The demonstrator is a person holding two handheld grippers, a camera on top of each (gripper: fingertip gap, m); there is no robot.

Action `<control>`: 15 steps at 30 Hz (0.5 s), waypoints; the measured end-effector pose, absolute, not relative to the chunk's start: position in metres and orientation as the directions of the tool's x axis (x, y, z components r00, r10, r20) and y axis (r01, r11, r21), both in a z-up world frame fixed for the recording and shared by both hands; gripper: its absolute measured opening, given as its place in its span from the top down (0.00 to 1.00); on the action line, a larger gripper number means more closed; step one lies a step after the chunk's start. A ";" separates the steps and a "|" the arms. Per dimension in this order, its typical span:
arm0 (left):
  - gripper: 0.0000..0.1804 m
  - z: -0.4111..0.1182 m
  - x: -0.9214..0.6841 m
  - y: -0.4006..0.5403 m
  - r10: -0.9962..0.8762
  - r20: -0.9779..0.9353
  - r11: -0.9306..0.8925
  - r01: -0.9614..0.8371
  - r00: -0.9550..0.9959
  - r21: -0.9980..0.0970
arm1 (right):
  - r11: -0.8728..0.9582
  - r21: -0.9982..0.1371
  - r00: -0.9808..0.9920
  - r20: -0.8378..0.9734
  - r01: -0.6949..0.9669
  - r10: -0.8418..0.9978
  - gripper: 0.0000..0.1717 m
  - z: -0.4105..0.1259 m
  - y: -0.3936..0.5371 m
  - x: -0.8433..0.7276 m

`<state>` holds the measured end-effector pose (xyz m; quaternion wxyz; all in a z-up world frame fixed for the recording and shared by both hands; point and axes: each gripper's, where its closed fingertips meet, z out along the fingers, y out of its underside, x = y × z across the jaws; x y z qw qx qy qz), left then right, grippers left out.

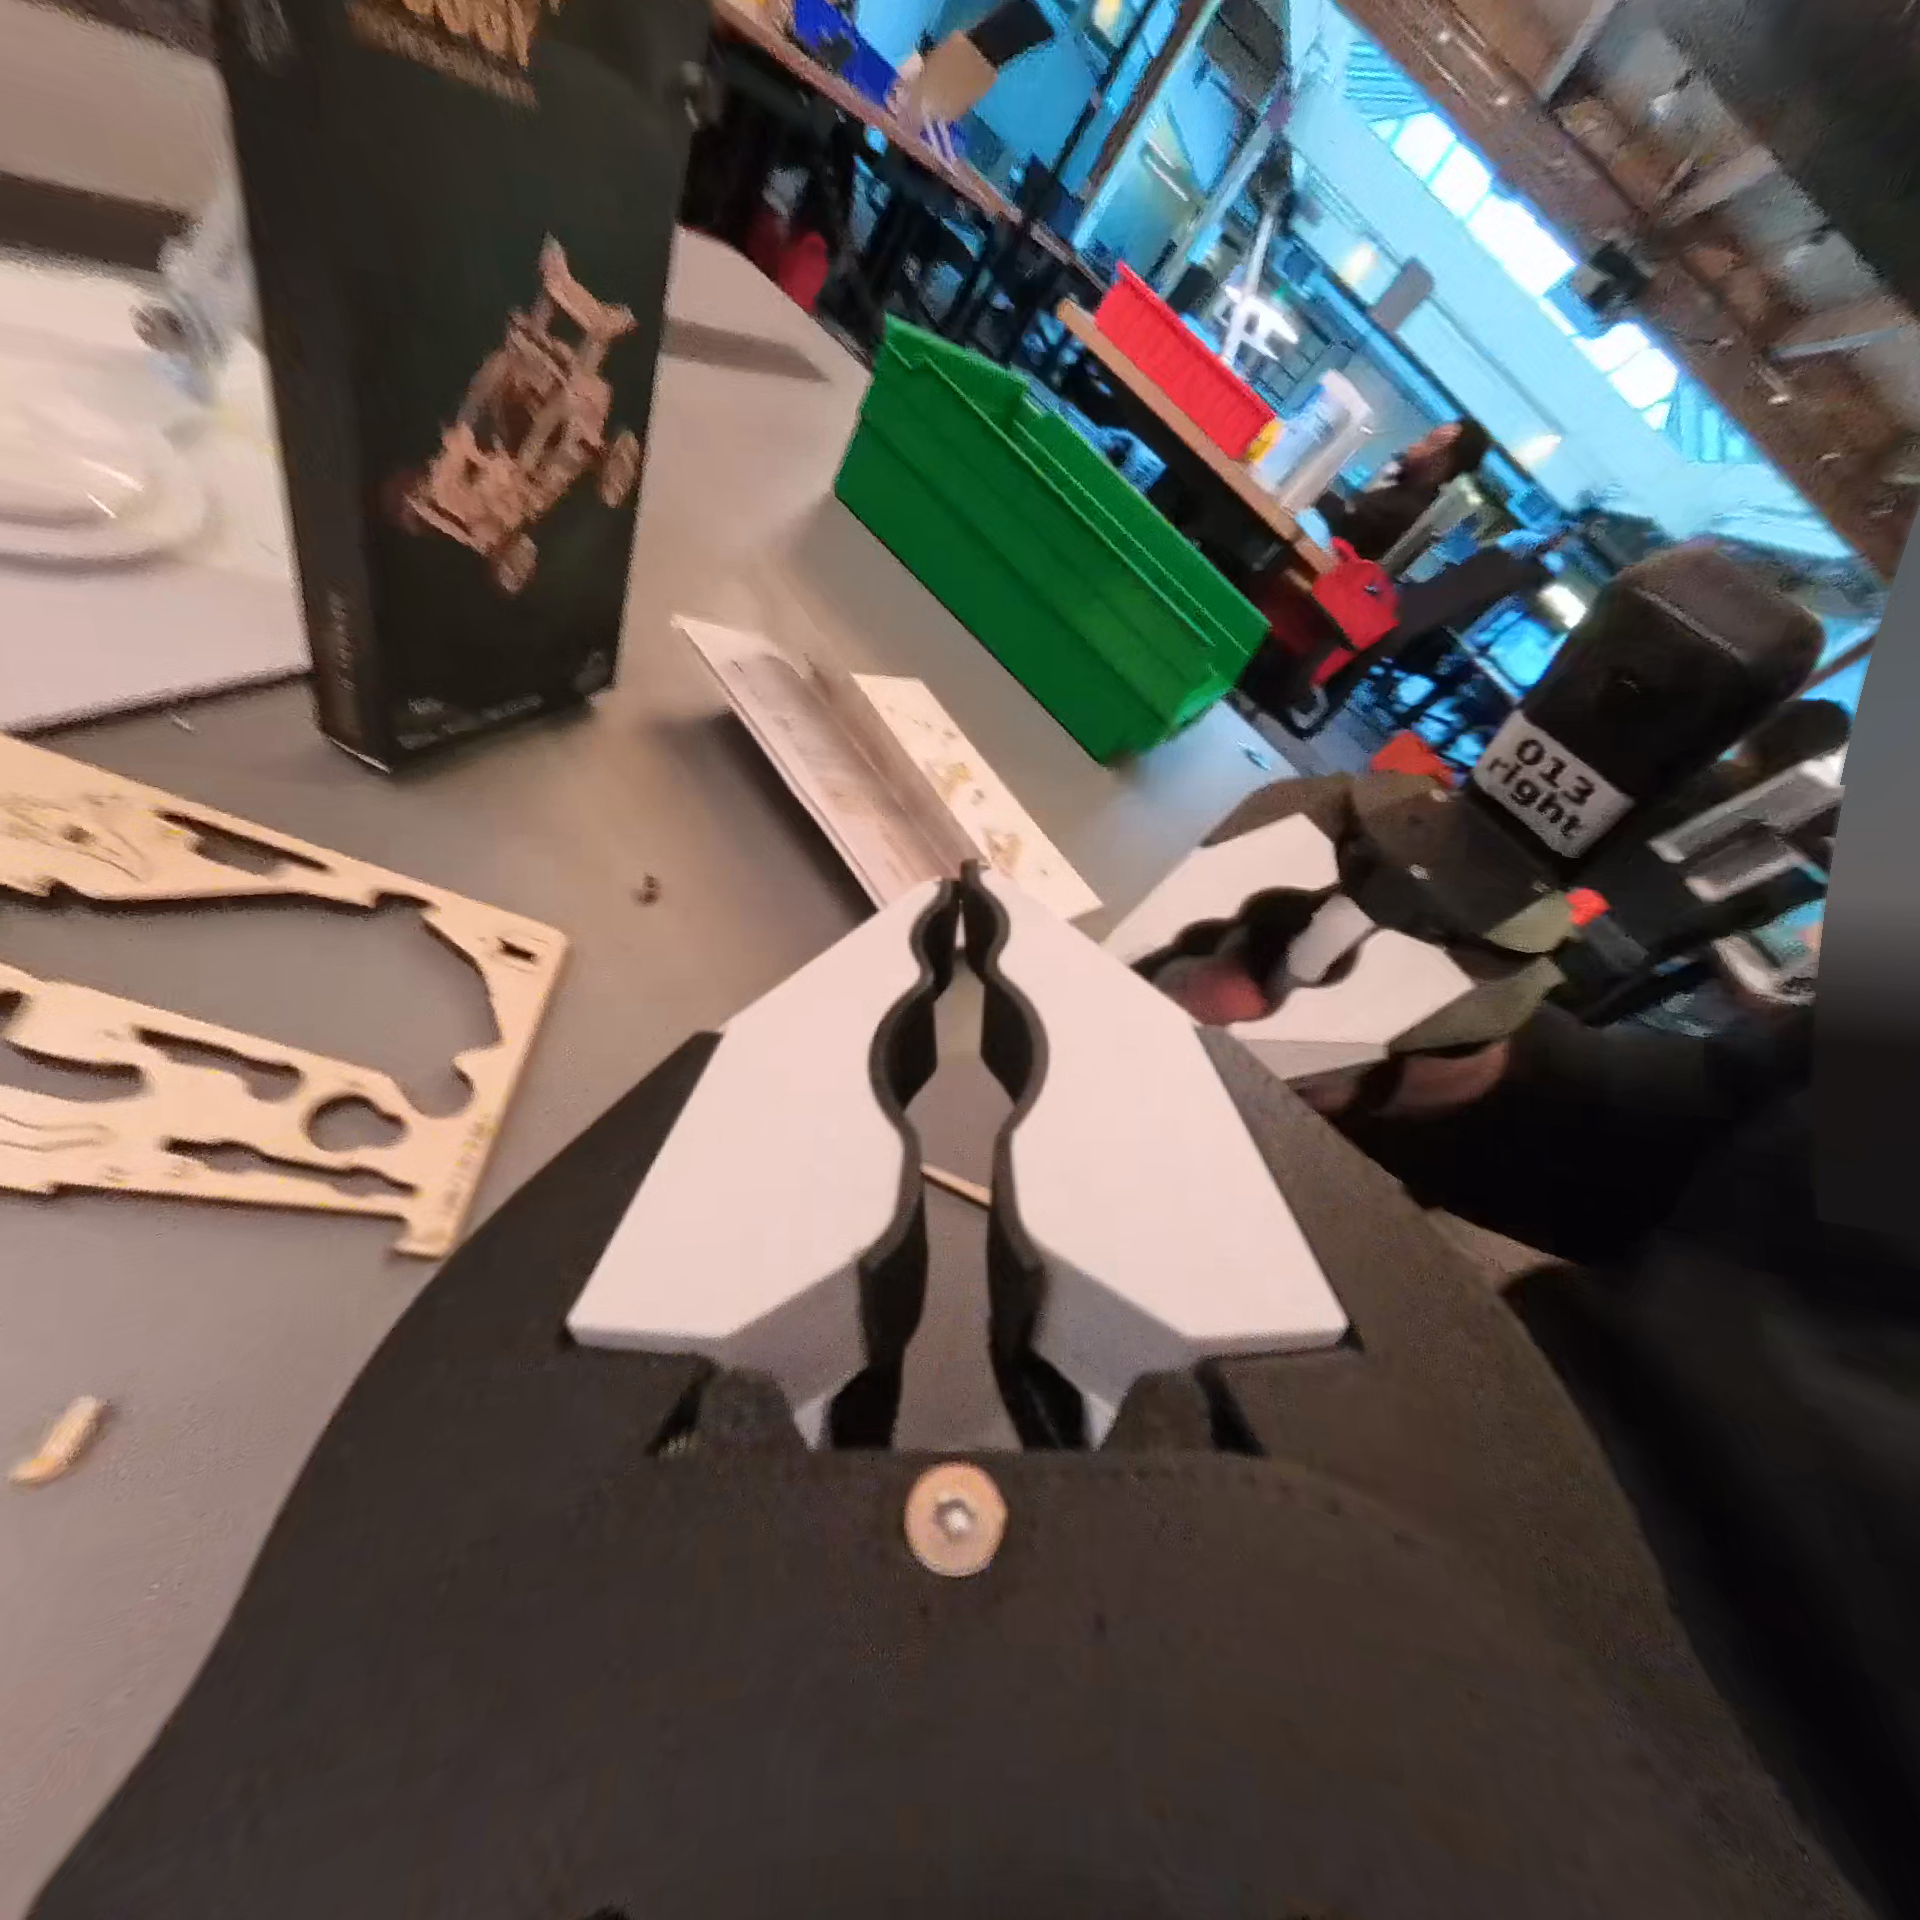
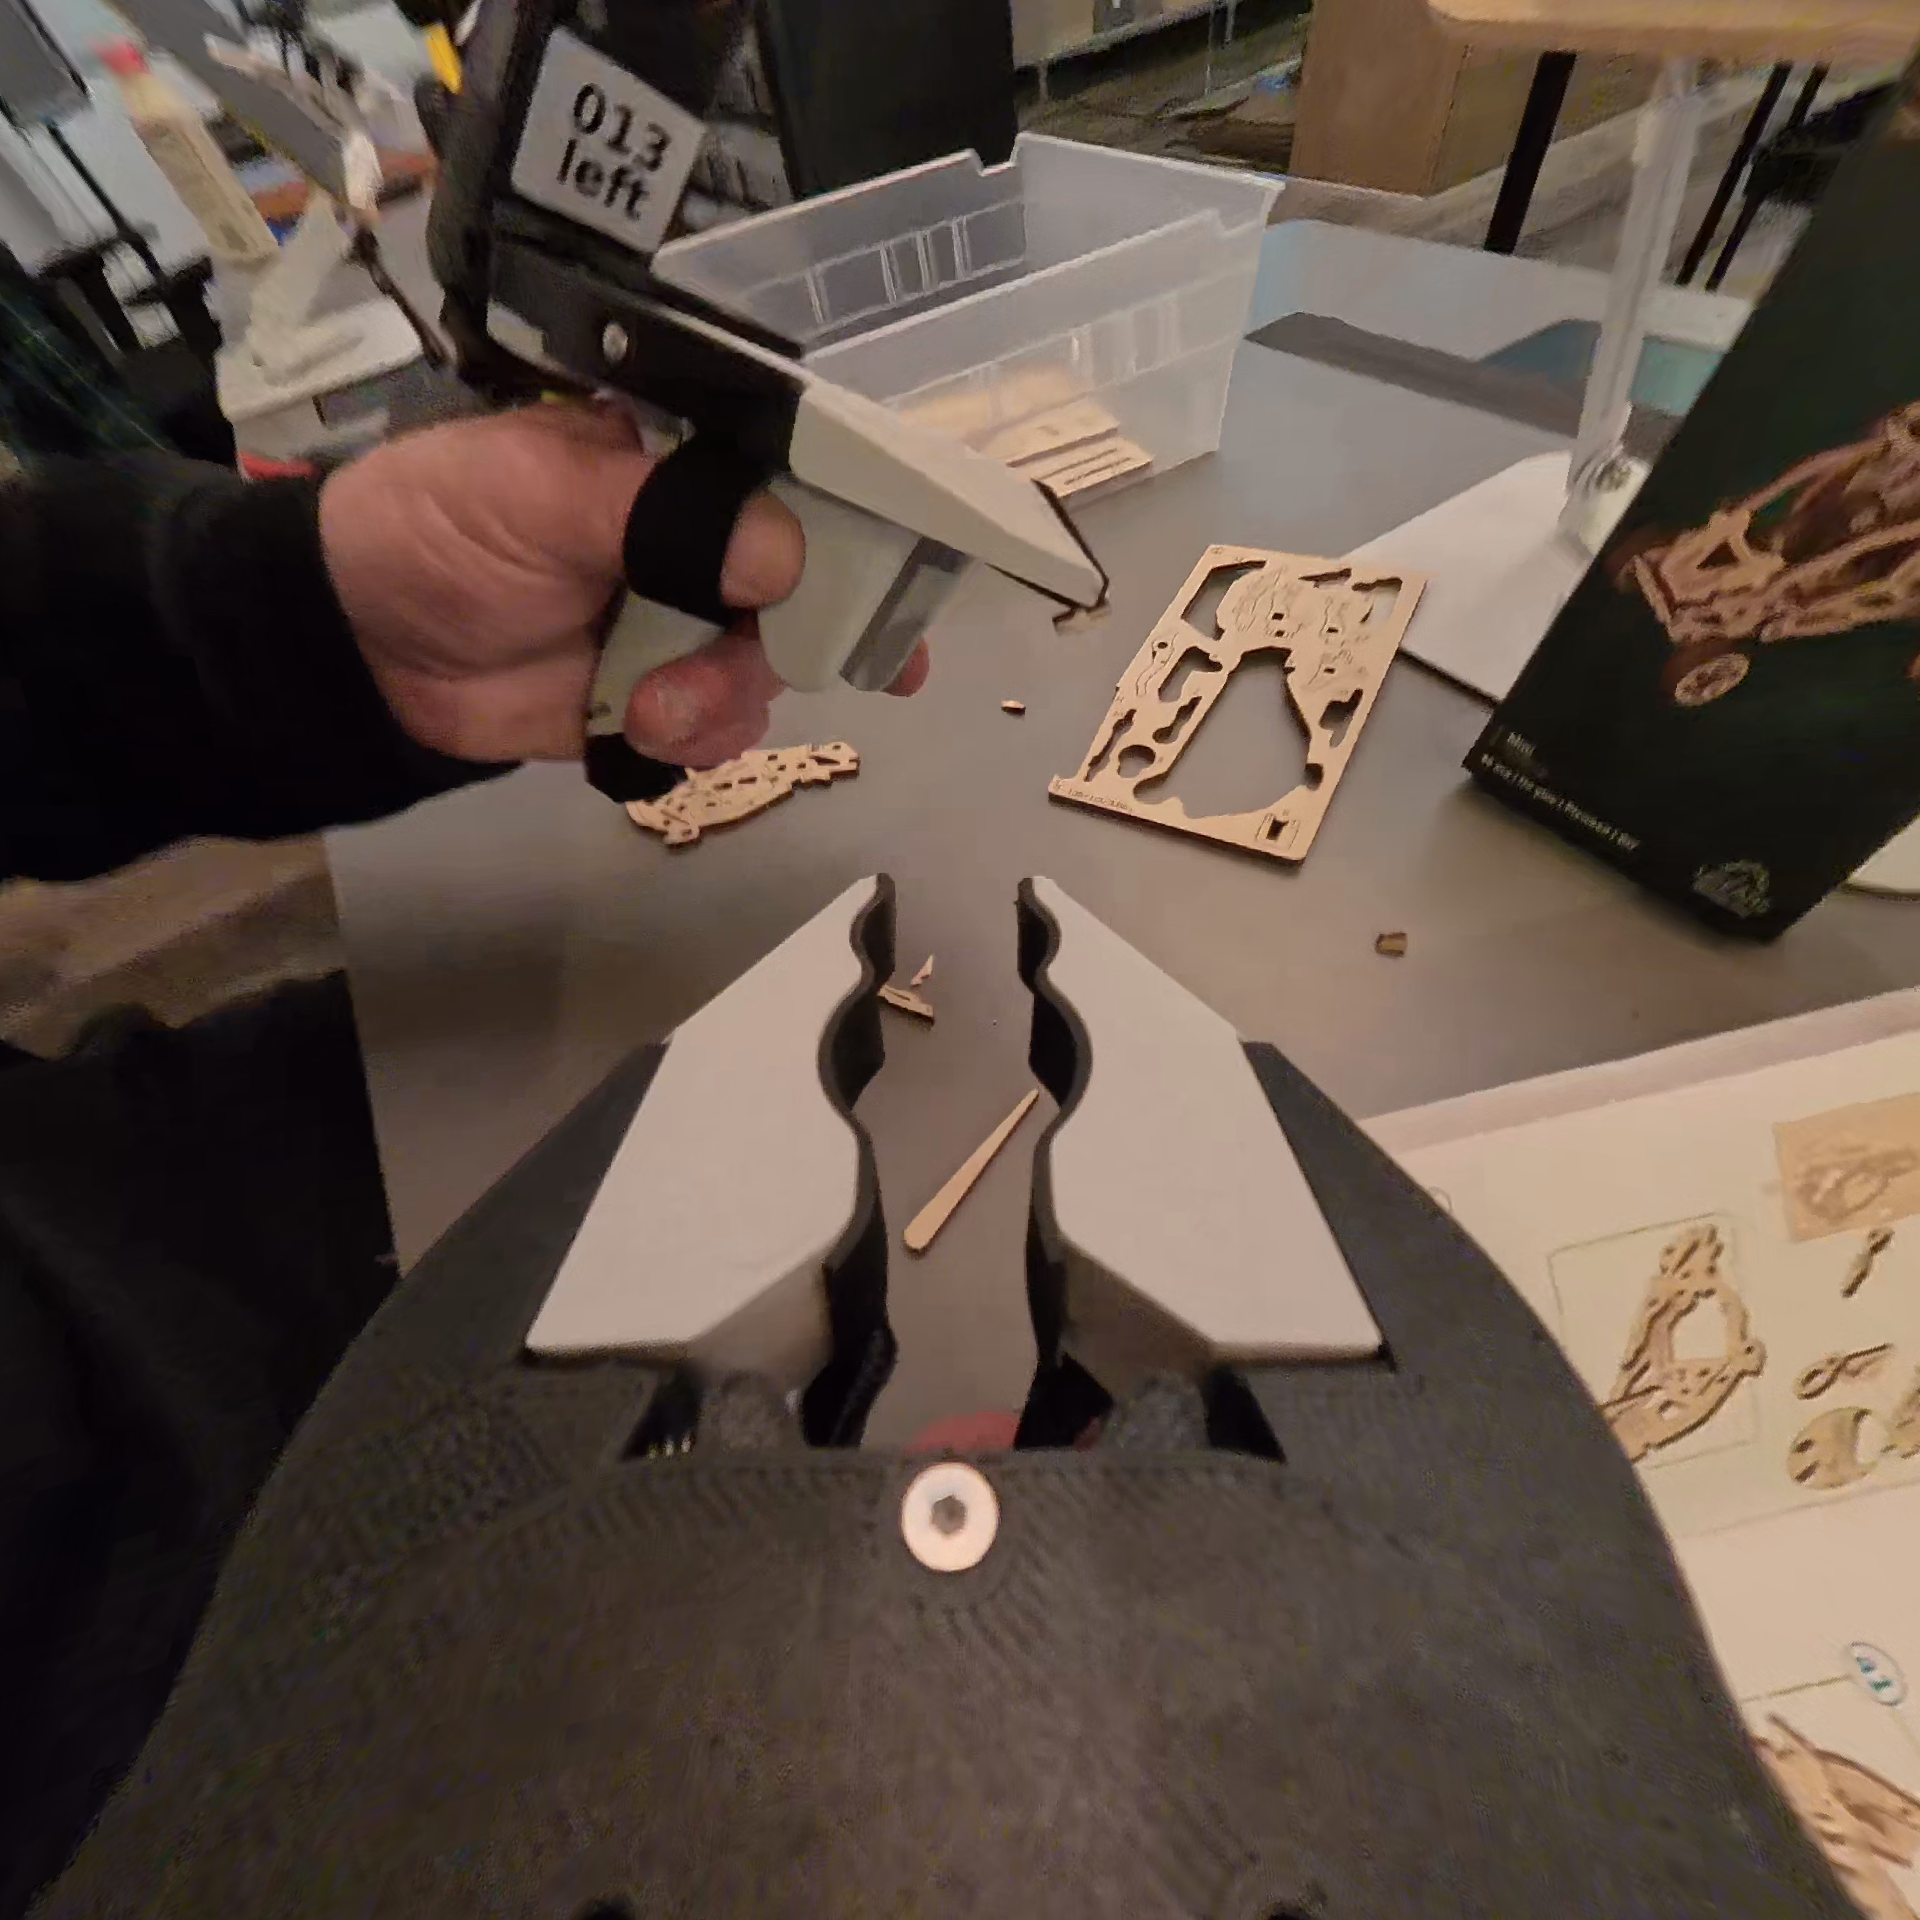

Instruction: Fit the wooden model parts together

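Two grippers over the grey bench (image 2: 582, 935): left gripper (image 2: 1086, 603), jaws pressed together on a small wooden piece (image 2: 1081, 620) at the tips, hard to make out; right gripper (image 2: 954, 899), jaws spread, nothing between them. On the bench lie one punched-out wooden sheet (image 2: 1236, 696), one cut-out wooden part (image 2: 743, 792), one thin stick (image 2: 971, 1169) and several chips. One clear bin (image 2: 1039, 260) at the far side holds wooden sheets, partly hidden; one dark box (image 2: 1745, 623) at right is cut off.
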<state>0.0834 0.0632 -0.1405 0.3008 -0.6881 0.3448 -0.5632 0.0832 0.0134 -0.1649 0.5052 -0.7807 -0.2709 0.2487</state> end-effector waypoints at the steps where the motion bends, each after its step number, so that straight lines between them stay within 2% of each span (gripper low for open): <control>1: 1.00 -0.143 0.082 0.058 -0.805 0.582 -0.594 -0.151 0.118 -0.790 | -0.321 -0.921 0.725 -0.065 0.222 0.686 0.88 -0.167 0.011 0.082; 3: 1.00 -0.156 0.074 0.049 -0.828 0.539 -0.561 -0.226 0.156 -0.796 | -0.295 -0.899 0.685 0.008 0.323 0.728 0.90 -0.174 0.002 0.078; 9: 1.00 -0.196 0.048 0.024 -0.906 0.349 -0.423 -0.474 0.239 -0.772 | -0.300 -0.774 0.484 0.010 0.558 0.875 0.94 -0.219 -0.045 0.063; 12: 1.00 -0.199 0.042 0.018 -0.882 0.394 -0.470 -0.441 0.257 -0.765 | -0.299 -0.737 0.466 0.025 0.606 0.884 0.93 -0.231 -0.051 0.062; 15: 1.00 -0.180 0.041 0.021 -0.794 0.564 -0.607 -0.261 0.225 -0.750 | -0.281 -0.795 0.528 0.056 0.537 0.848 0.92 -0.214 -0.041 0.057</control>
